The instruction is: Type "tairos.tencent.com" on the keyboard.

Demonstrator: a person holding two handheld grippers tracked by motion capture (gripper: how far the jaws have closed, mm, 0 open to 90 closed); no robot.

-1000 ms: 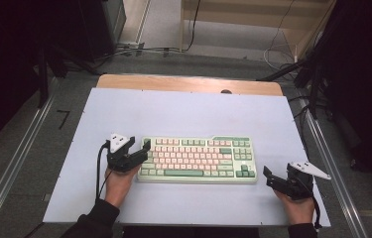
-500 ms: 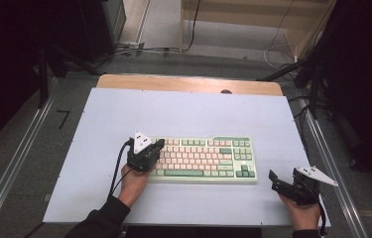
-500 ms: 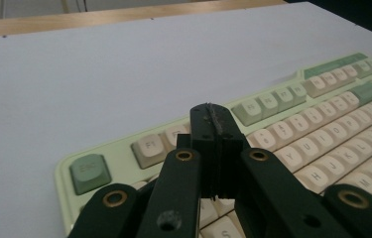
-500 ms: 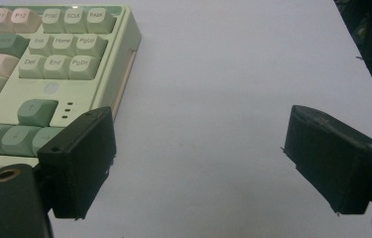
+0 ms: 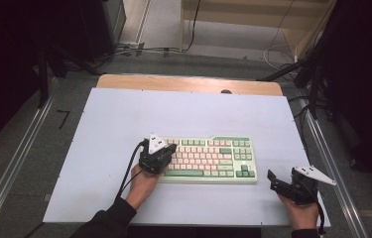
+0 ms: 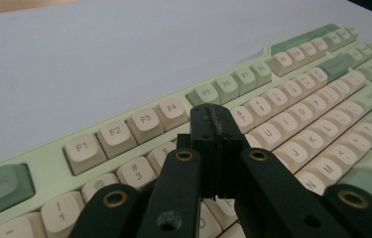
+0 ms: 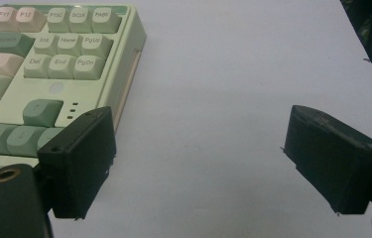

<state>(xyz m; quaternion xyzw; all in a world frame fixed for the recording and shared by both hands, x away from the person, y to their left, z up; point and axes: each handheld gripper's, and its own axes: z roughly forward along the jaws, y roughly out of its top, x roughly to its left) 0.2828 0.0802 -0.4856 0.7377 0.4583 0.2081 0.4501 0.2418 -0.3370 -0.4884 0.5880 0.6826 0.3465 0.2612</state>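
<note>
Keyboard (image 5: pixel 206 159): lay mid-table, toward 6 o'clock. Left gripper (image 5: pixel 157 154): jaws together, poised over its 9 o'clock keys, apparently for a keypress; next, a straight downward tap. Right gripper (image 5: pixel 283 182): jaws apart, idle at 4 o'clock.

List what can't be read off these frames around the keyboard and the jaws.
- Left gripper view: the left gripper has its jaws shut and covers the keys under its tip; contact can't be told.
- Right gripper view: the keyboard is cut off by the left edge.
- High view: key legends too small; the right gripper sits off the keyboard.
</note>
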